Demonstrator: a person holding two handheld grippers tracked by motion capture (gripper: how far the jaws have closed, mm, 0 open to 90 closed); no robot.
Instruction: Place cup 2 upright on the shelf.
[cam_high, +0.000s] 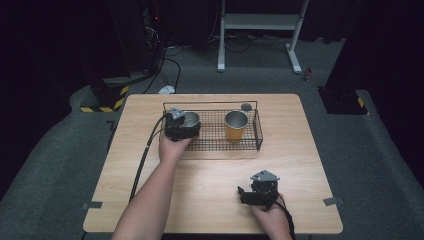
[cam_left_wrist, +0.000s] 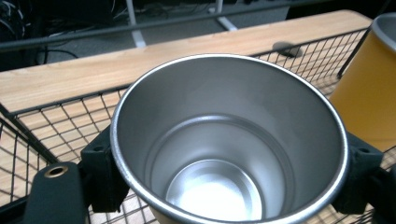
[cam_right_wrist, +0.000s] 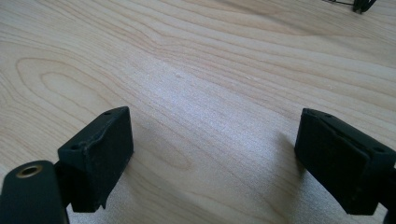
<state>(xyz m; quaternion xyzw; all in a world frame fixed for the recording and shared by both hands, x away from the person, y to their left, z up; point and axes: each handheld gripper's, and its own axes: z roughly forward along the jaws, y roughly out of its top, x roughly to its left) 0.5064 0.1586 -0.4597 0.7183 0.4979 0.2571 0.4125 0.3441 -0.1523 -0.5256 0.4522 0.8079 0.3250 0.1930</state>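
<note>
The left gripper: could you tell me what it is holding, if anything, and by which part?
The left gripper holds the steel cup by its outer wall just below the rim, one jaw on each side. The right gripper is open over the table, holding nothing.

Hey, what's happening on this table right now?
A person works two handheld grippers. The left gripper has its fingers closed around a steel cup inside the wire basket, beside an orange cup. The right gripper rests open over the bare wooden table, holding nothing.
</note>
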